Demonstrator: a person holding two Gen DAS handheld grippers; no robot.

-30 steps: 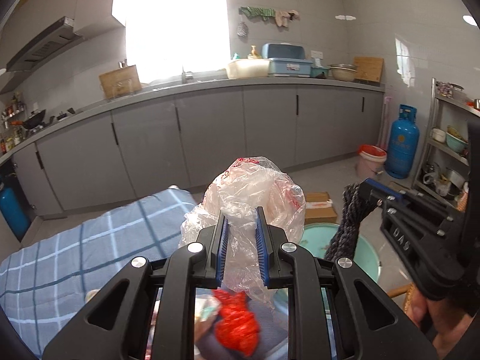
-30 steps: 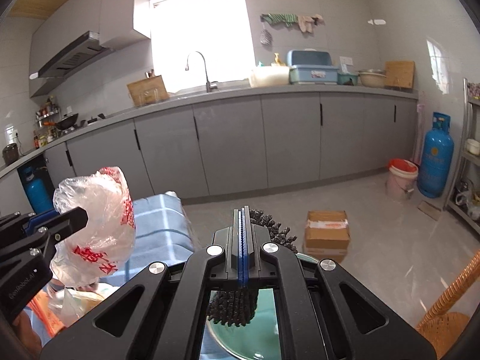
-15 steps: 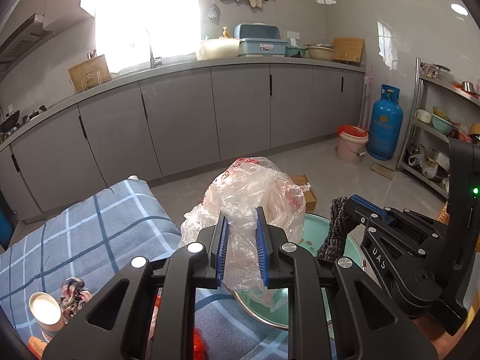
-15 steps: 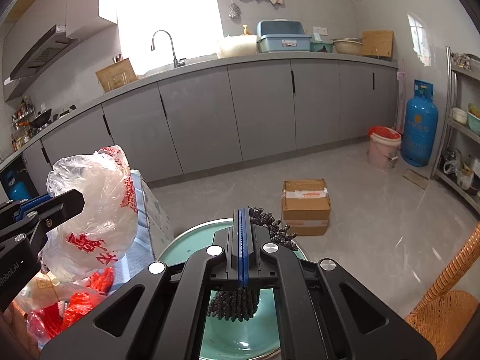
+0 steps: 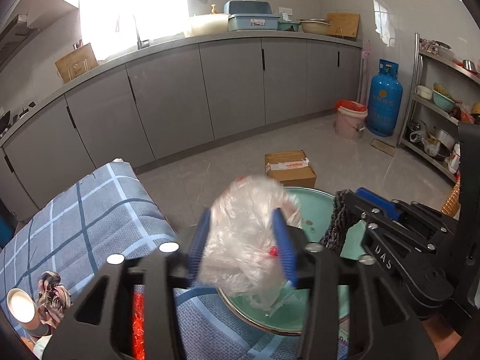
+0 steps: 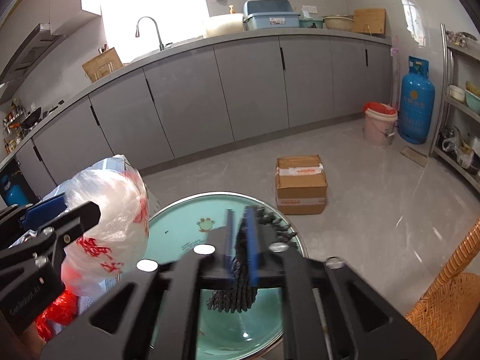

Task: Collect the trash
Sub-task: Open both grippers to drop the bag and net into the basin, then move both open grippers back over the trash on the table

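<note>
A crumpled clear plastic bag [image 5: 243, 240] with red print sits between the blue pads of my left gripper [image 5: 240, 213], whose jaws are opening. The bag is blurred and sags over the teal basin [image 5: 312, 198]. From the right wrist, the bag [image 6: 114, 210] bulges past the left gripper [image 6: 60, 210] beside the basin [image 6: 180, 228]. My right gripper [image 6: 239, 210] hangs over the basin with its jaws opening. A dark knitted scrap [image 6: 237, 288] dangles between its pads, resting against the right one. The left wrist view shows this scrap [image 5: 336, 219] at the right gripper [image 5: 351, 193].
A blue checked cloth [image 5: 90, 219] covers the table left of the basin, with a paper cup [image 5: 19, 304] and red plastic [image 6: 54, 315] on it. On the floor beyond are a cardboard box [image 5: 289, 165], a pink bucket [image 5: 349, 120] and a blue gas cylinder [image 5: 384, 99]. A wicker chair [image 6: 450, 294] is at right.
Both grippers have come down over the teal basin. Their jaws, shut before, now stand apart. The plastic bag has sagged lower between the left pads.
</note>
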